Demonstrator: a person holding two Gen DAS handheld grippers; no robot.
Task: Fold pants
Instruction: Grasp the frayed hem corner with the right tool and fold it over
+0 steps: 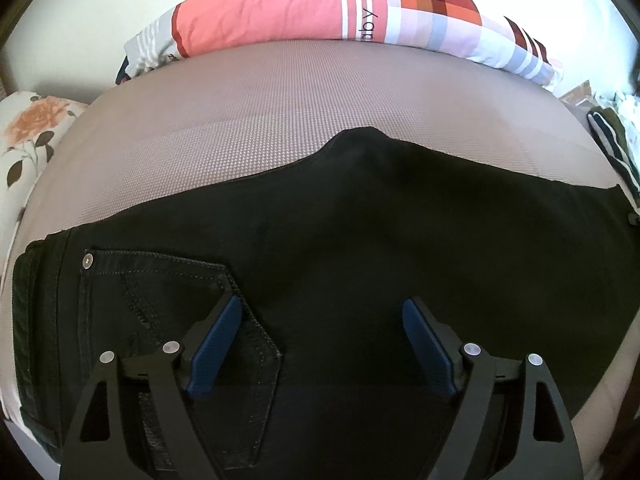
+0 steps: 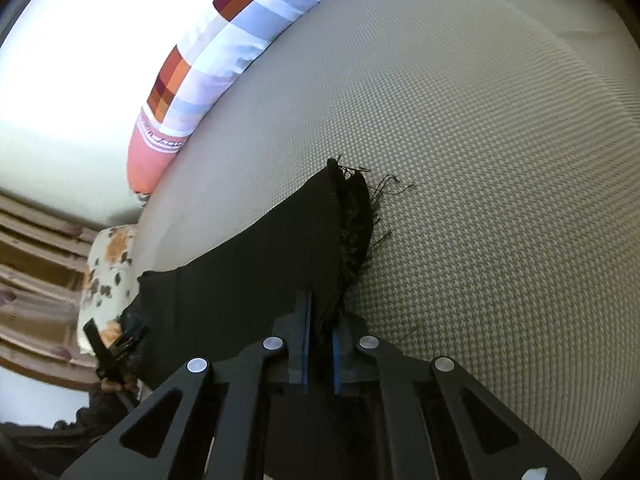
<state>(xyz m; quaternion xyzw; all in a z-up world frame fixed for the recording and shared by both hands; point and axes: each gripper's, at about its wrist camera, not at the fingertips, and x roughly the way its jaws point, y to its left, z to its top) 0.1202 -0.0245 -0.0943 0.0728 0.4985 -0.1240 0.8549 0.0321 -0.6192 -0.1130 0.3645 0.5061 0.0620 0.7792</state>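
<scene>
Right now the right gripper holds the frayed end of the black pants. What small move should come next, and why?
Probably carry the frayed hem over toward the waistband. The right gripper is already shut on the hem, and the pants lie flat along the bed, legs stacked. The left gripper is open above the back pocket, so it could press there while the fold comes over.

"Mama" and "by" on striped pillow (image 1: pixel 366 4)
</scene>
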